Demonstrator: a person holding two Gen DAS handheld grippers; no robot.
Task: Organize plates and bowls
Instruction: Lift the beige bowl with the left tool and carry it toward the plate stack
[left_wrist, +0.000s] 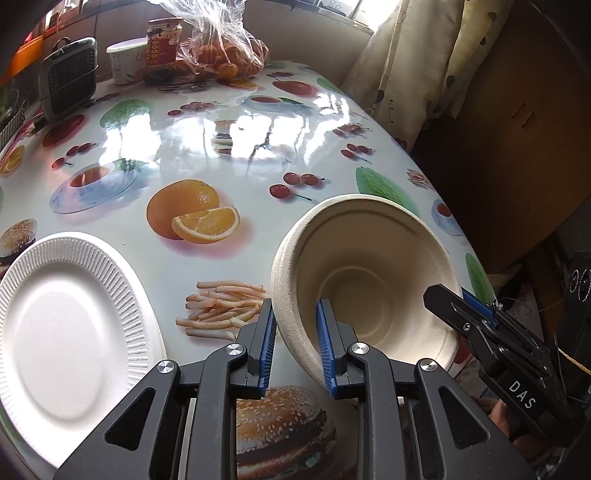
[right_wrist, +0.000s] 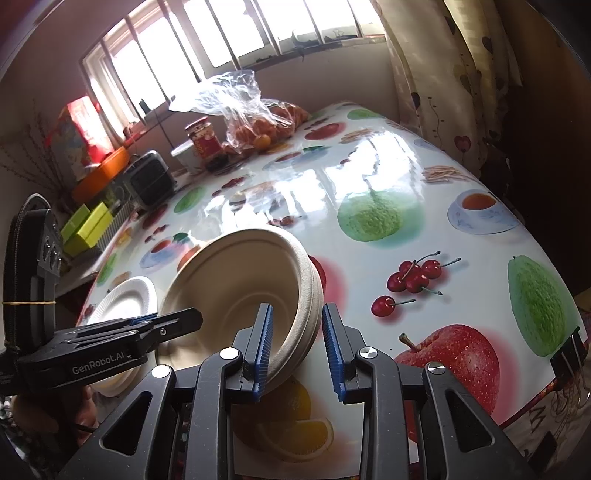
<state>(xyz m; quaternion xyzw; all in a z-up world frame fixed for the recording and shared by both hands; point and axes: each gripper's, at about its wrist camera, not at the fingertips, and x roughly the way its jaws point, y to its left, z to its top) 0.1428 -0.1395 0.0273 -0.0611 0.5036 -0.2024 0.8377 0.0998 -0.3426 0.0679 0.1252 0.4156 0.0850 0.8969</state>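
Note:
A beige paper bowl (left_wrist: 365, 258) is tilted up off the fruit-print table (left_wrist: 207, 147), its opening facing me. My left gripper (left_wrist: 295, 308) is shut on its left wall, one blue pad outside and one inside. At the opposite side, my right gripper (left_wrist: 456, 301) is shut on the rim. In the right wrist view the bowl (right_wrist: 236, 280) shows a double-layered rim, with my right gripper (right_wrist: 297, 310) astride it and my left gripper (right_wrist: 177, 319) at the far side. A white ribbed plate (left_wrist: 74, 332) lies flat to the left of the bowl, small in the right wrist view (right_wrist: 125, 293).
At the table's far end stand a plastic bag of oranges (left_wrist: 221, 55), a red-labelled jar (left_wrist: 162, 48), a white tub (left_wrist: 123, 61) and a small grey fan heater (left_wrist: 70, 81). A curtain (left_wrist: 406, 62) hangs past the table's right edge (left_wrist: 476, 266).

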